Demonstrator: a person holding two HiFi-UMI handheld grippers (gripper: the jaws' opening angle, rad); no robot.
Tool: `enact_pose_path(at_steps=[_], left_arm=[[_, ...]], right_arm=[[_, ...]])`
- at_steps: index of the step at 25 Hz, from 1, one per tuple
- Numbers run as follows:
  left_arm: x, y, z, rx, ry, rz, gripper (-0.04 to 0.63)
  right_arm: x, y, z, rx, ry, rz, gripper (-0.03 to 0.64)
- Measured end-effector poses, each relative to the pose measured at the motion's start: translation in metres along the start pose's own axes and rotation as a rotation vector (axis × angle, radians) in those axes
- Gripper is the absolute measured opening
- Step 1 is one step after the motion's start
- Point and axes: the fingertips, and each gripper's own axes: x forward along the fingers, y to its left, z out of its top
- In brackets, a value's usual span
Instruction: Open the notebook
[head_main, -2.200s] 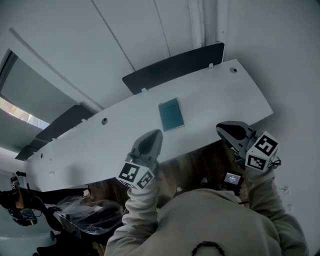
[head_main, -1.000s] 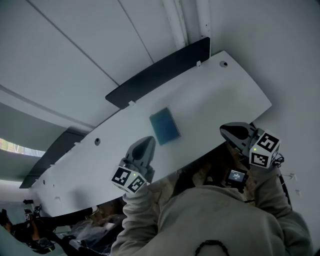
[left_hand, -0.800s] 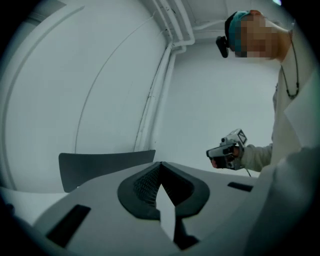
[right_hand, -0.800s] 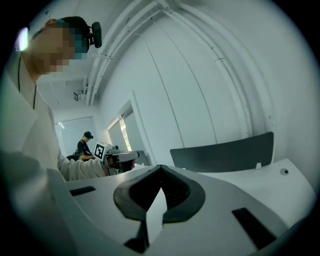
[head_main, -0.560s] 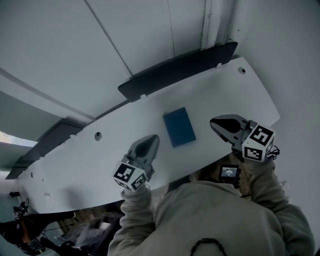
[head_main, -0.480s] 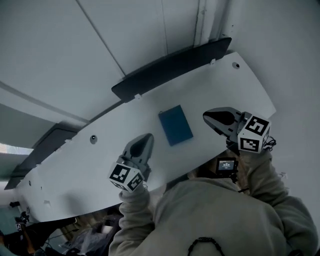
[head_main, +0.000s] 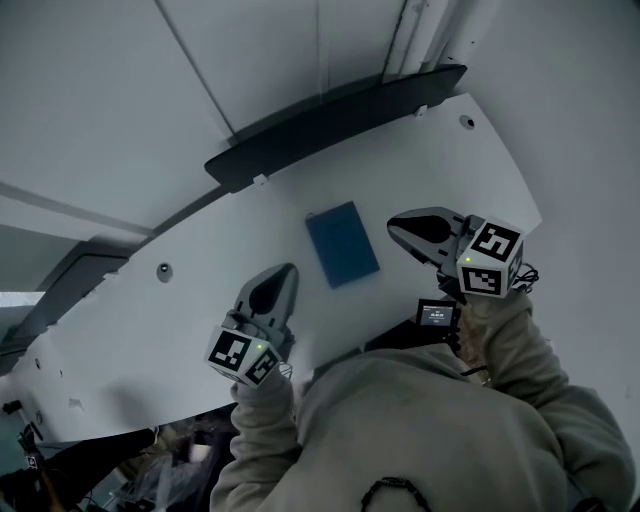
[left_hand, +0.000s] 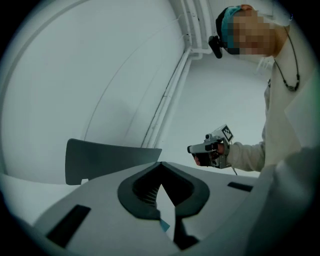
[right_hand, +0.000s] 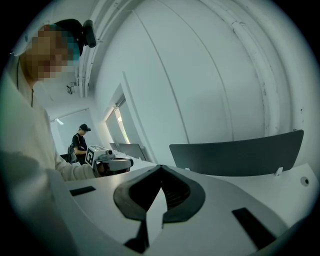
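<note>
Notebook (head_main: 342, 243): closed, flat on the counter (head_main: 200, 300), reachable from both sides.
Left gripper (head_main: 287, 271): clenched, empty, flanking it.
Right gripper (head_main: 393, 228): clenched, empty — nearer, probably to lift the cover.

Office: white desk (head_main: 190, 300), dark divider screens (head_main: 330, 132)

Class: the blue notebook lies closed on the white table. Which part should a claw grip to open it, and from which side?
Probably the cover's free long edge, approached low from the side: the notebook lies flat and thin, so only an edge gives purchase. The right claw sits nearest its right long edge; which edge is the spine cannot be told.
</note>
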Motion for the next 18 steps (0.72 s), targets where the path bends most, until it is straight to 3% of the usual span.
enact_pose_path(at_steps=[8, 15, 18], left_arm=[[0.020, 0.009, 0.008, -0.018, 0.036, 0.060, 0.000], [0.046, -0.003, 0.024, 0.007, 0.044, 0.030, 0.000], [0.054, -0.013, 0.030, 0.063, 0.044, 0.016, 0.000]], right_arm=[[0.019, -0.032, 0.008, 0.013, -0.002, 0.068, 0.021], [0.019, -0.044, 0.016, 0.024, -0.036, 0.104, 0.021], [0.016, -0.049, 0.012, 0.040, -0.038, 0.109, 0.021]])
